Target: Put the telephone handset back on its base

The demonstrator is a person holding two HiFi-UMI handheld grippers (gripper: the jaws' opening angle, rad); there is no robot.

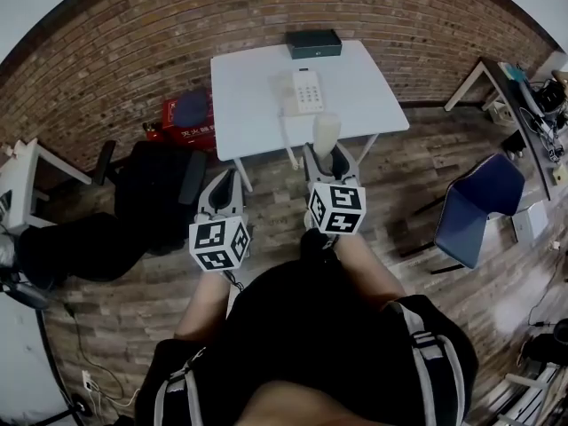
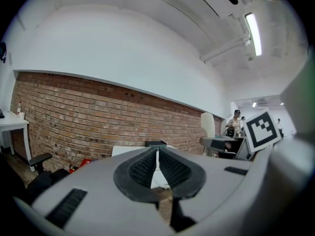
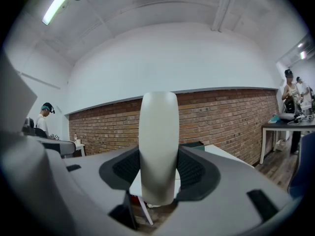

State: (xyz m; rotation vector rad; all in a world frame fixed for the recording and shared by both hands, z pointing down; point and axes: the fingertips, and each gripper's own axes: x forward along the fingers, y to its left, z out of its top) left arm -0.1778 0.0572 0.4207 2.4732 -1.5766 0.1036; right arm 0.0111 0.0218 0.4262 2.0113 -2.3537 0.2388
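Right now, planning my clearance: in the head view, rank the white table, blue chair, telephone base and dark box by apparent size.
1. white table
2. blue chair
3. telephone base and dark box look about alike, so I won't rank them.

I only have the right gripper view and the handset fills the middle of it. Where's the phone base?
Observer: In the head view the phone base sits on the white table, on the near side of the dark box and roughly ahead of the handset in your right claw.
Operator: Is the left claw carrying anything?
Observer: No. The left gripper view shows the left claw shut with nothing in it.
Operator: Anything on my left I should know about?
Observer: A black office chair stands on the floor left of the table, beside the left claw.
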